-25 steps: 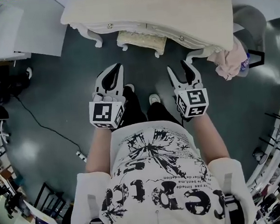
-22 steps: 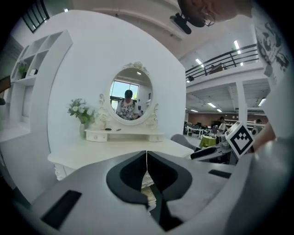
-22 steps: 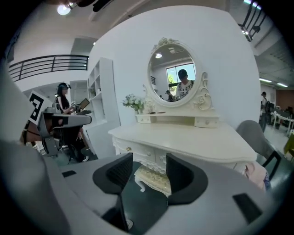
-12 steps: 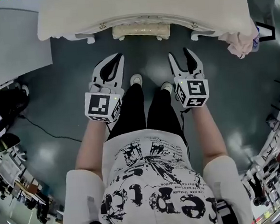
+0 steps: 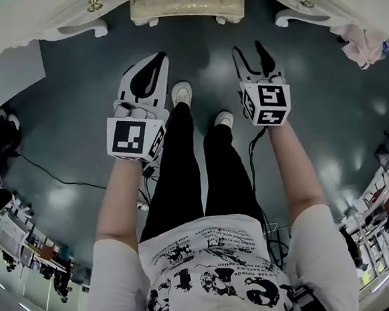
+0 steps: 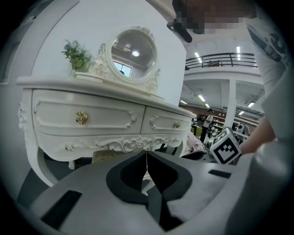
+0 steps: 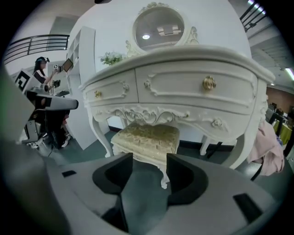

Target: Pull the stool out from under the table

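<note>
A white carved dressing table spans the top edge of the head view, and a cream cushioned stool is tucked under its middle. Both grippers hover over the dark floor, short of the table and apart from the stool. My left gripper is shut with its jaws meeting in a thin line and nothing in them. It faces the table's drawers; a bit of the stool shows beneath. My right gripper is open and empty. It points at the stool, which stands under the table.
A pink cloth hangs at the table's right end. My shoes stand between the grippers. A cable crosses the floor at left. On the table are a round mirror and a plant. A white shelf unit stands to its left.
The table and stool have slid up to the top edge of the head view as the person stepped forward. Both grippers keep their jaw states.
</note>
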